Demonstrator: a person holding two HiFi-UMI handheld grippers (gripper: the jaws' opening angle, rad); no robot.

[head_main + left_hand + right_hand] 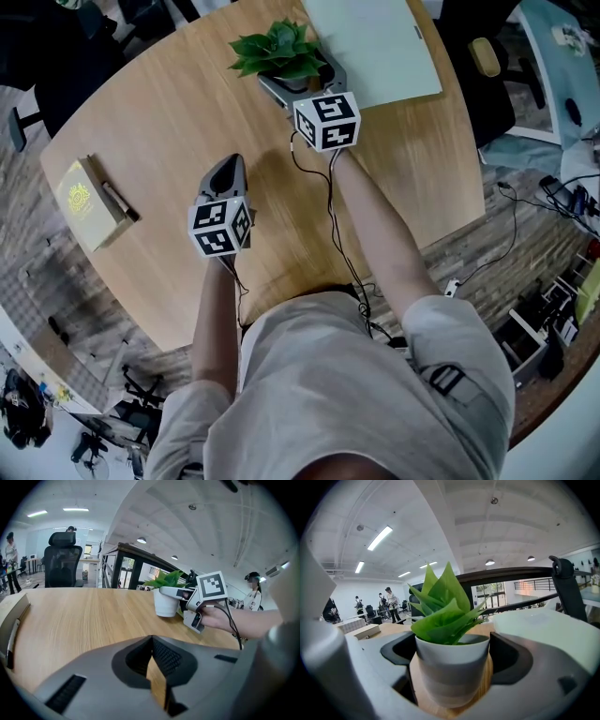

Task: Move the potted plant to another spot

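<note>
Pot [452, 672] between R hand-held gripper [453, 656] jaws; overhead, leaves [278, 49] only.

With the person at 6 o'clock, the potted plant [278, 49] stands on the table [169, 112] toward 12 o'clock. It is between the jaws of the right gripper [302, 82], which reaches in from the plant's 6 o'clock side with a jaw against each side of the pot. A flat pad [375, 42] lies just beside the plant at 1 o'clock. The left gripper [223, 173] is over the table's middle, well apart from the plant, at its 7 o'clock. A box [80, 202] lies near the 9 o'clock edge, with a pen [117, 200] along its 3 o'clock side.
</note>
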